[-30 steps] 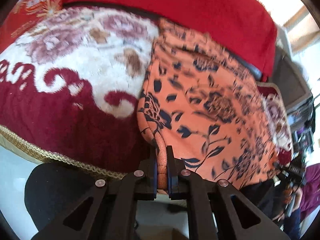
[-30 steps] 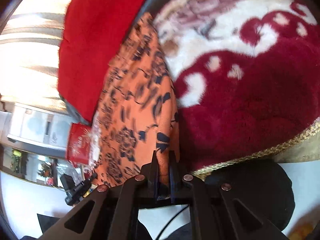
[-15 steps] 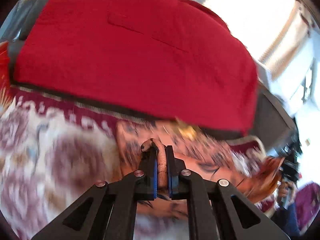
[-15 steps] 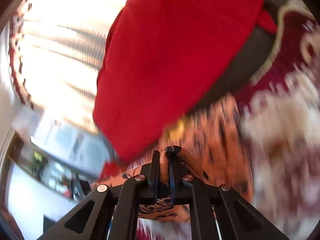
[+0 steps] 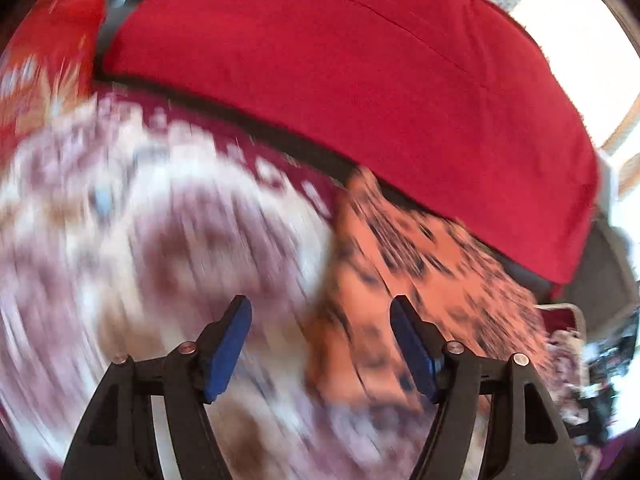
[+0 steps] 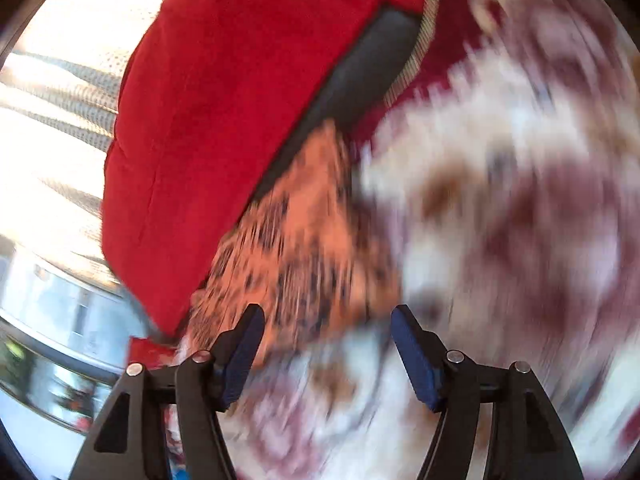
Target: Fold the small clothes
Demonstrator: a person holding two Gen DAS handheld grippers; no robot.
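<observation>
While both views are smeared with motion blur, the left tongs (image 5: 320,344) plainly stand spread wide, their jaws having just been opening, and nothing is caught between the blue pads (image 5: 226,354). The right tongs (image 6: 326,350) are spread apart as well, also just opened, with only blurred cloth showing in the gap beyond them and none of it pinched. Both point down at a slant toward the surface below. Just past the tips lies the orange garment (image 5: 404,280), printed with dark blue flowers, loose on a plush blanket (image 5: 172,240) patterned in white, maroon and brown. In the left view the garment sits ahead and to the right of the tongs; in the right view it (image 6: 296,248) sits ahead and to the left, so it lies between the two hands. Its far end reaches the foot of a big red cushion (image 5: 360,80) that stands behind the blanket with a dark grey backing (image 6: 360,68) along its edge. At the far left of the left view there is a red printed item (image 5: 44,68), but its markings are too blurred to read. No writing can be made out anywhere, and I see no containers clearly.
</observation>
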